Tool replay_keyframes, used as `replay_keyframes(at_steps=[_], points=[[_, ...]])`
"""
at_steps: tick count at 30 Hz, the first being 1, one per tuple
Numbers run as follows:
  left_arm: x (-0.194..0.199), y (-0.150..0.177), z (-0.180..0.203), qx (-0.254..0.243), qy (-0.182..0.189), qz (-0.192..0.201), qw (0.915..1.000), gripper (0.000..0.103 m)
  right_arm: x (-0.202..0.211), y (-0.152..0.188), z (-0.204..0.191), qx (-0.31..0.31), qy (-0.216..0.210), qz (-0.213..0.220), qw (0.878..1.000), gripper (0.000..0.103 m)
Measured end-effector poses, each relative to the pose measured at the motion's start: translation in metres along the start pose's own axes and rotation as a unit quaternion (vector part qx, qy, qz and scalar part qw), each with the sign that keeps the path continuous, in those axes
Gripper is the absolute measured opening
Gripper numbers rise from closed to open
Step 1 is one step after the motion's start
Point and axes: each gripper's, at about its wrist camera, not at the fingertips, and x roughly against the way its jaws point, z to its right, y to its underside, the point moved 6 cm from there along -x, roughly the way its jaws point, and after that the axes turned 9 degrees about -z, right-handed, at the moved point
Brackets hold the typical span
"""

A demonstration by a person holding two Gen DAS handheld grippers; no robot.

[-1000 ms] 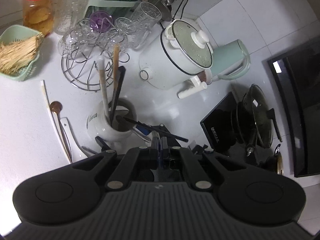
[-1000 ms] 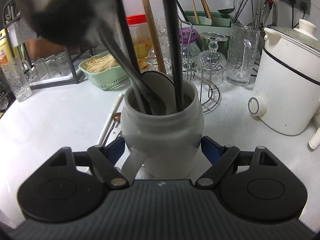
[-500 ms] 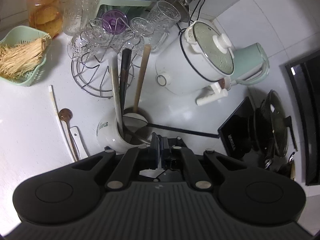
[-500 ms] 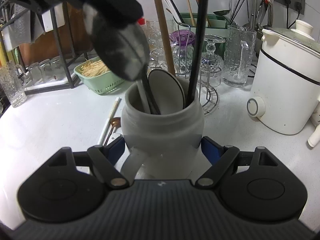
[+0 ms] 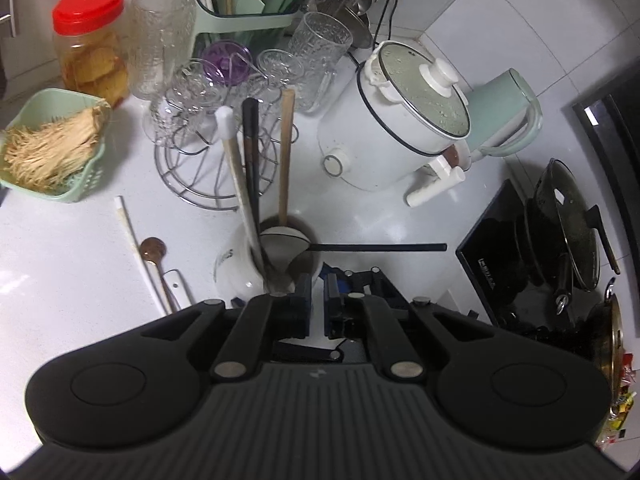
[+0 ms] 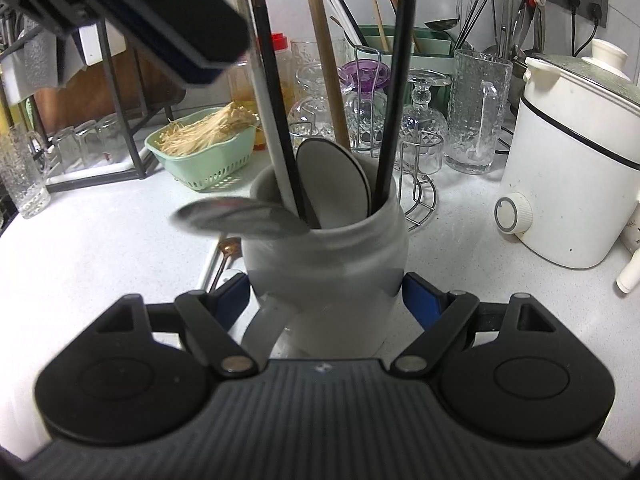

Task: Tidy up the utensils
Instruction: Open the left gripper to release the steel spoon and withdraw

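Mug (image 6: pixel 324 256), white ceramic, rounded belly, handle toward the right wrist camera, stood on the white counter (image 6: pixel 100 264) and served as the utensil holder. Dark lettering on its side in the left view, cut off by the curve, unreadable. Inside it: white-handled utensil (image 5: pixel 236 160), black-handled utensil (image 5: pixel 251 148), wooden handle (image 5: pixel 285 148), a white ladle bowl (image 6: pixel 332 180) with dark rim, and a long black handle (image 6: pixel 394 92) that leaned far out to the right in the left view. A metal spoon bowl (image 6: pixel 240 218) hung over the mug's left rim, blurred; which handle it belonged to could not be told.

Right gripper (image 6: pixel 326 300): fingers (image 6: pixel 420 300) clamped on the mug's belly from both sides, blue pads against it.

Left gripper (image 5: pixel 316 304): fingers (image 5: pixel 300 304) nearly together, narrow gap, nothing between them. They had just been opening slightly. It hovered just above the mug's near rim; in the right view it showed only as a blurred dark block (image 6: pixel 160 28) at upper left.

On the counter left of the mug: a white chopstick (image 5: pixel 128 232), a small brown spoon (image 5: pixel 152 250) and a white handle, lower ends hidden behind the left gripper body. Mug base hidden in both views.
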Motion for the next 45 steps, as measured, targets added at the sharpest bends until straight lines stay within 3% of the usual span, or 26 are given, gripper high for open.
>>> replay_keyframes(at_steps=[3, 11, 15, 20, 26, 34, 45], points=[[0.009, 0.006, 0.002, -0.009, -0.008, 0.017, 0.9998, 0.010, -0.001, -0.001, 0.001, -0.001, 0.000, 0.000, 1.000, 0.085], [0.042, 0.021, 0.007, -0.026, -0.041, 0.077, 0.9958, 0.043, -0.001, 0.000, 0.000, 0.000, 0.000, 0.000, 1.000, 0.085], [0.057, 0.026, 0.005, -0.026, -0.064, 0.109, 0.9916, 0.053, -0.001, -0.001, 0.000, -0.001, -0.001, 0.000, 1.000, 0.085], [0.072, 0.032, -0.006, -0.029, -0.105, 0.143, 0.9838, 0.076, -0.001, -0.001, -0.001, -0.001, -0.001, 0.000, 1.000, 0.085], [0.086, 0.050, -0.019, -0.019, -0.137, 0.175, 0.9748, 0.088, -0.001, -0.001, -0.001, 0.000, -0.002, -0.001, 1.000, 0.085], [0.088, 0.078, -0.032, -0.001, -0.163, 0.200, 0.9661, 0.095, -0.001, -0.002, -0.001, -0.004, -0.002, -0.003, 1.000, 0.085], [0.074, 0.115, -0.057, -0.003, -0.203, 0.202, 0.9583, 0.096, -0.001, 0.000, -0.002, -0.016, 0.003, 0.002, 1.000, 0.085]])
